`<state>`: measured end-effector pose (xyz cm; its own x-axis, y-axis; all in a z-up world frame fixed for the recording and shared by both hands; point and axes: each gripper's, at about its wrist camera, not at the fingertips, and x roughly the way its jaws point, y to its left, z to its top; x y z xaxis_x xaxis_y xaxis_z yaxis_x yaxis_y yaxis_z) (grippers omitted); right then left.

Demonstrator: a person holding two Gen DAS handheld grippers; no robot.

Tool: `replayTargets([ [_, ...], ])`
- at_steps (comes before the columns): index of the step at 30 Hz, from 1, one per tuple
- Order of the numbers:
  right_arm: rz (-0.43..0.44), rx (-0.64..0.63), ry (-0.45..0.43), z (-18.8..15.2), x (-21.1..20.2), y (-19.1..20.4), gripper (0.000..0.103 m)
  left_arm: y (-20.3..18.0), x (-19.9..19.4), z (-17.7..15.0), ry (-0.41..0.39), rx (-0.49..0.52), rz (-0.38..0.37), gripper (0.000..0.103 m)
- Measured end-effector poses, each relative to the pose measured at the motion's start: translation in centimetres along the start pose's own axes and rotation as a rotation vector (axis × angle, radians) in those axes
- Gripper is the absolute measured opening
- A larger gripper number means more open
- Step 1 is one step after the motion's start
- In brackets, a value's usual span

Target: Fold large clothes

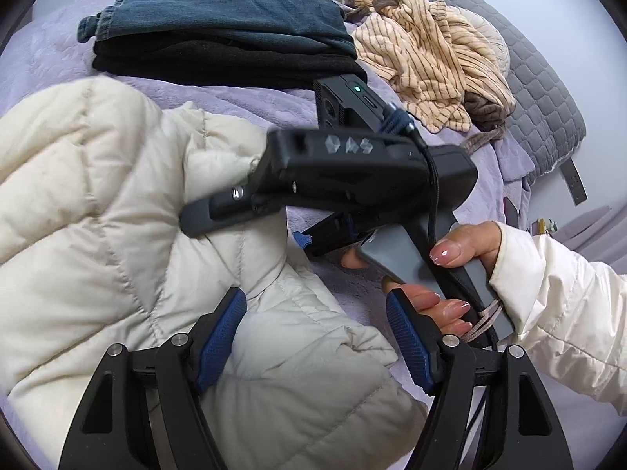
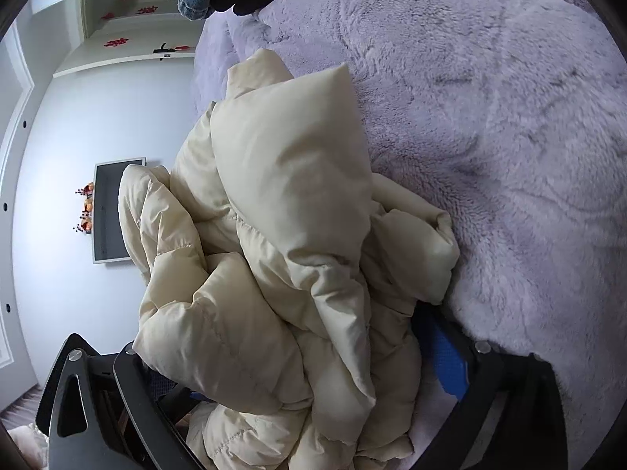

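Left wrist view, lower foreground: the left gripper point(image 1: 317, 337), black with blue ribbed pads, has its jaws spread, one finger over the cream quilted puffer jacket point(image 1: 117, 203) and the other beside its edge; neither pad presses on the fabric. The jacket fills the left and lower centre of that frame, lying on the lilac plush blanket point(image 1: 298, 105).

At mid-frame the right gripper point(image 1: 250, 215) reaches across to the jacket from the right, carried by a person's hand point(image 1: 450, 274) in a white padded sleeve point(image 1: 556, 290).

Right wrist view: bunched jacket folds point(image 2: 290, 235) sit between the right gripper's point(image 2: 298, 387) wide-set fingers; whether the pads pinch the fabric cannot be told.

Farther back, upper centre of the left view: a folded stack of blue denim on black fabric point(image 1: 219, 35). Upper right: a crumpled beige striped garment point(image 1: 431, 62) near a grey quilted cover point(image 1: 544, 90).
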<state>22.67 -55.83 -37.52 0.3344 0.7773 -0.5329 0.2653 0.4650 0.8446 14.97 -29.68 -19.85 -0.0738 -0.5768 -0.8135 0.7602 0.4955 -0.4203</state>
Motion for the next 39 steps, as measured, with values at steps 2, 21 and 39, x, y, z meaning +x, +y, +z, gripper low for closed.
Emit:
replayTargets([
  [2,-0.008,0.005,-0.01,-0.4,-0.1,-0.2,0.075,0.3,-1.2,-0.1,-0.012,-0.017,0.013,0.075],
  [21,-0.016,0.02,-0.039,-1.1,-0.6,-1.1,0.063,18.0,-11.9,-6.3,-0.137,-0.535,-0.008,0.075],
  [39,-0.029,0.042,-0.048,-1.1,-0.2,-1.2,0.065,17.0,-1.7,-2.5,-0.011,-0.432,-0.016,0.099],
])
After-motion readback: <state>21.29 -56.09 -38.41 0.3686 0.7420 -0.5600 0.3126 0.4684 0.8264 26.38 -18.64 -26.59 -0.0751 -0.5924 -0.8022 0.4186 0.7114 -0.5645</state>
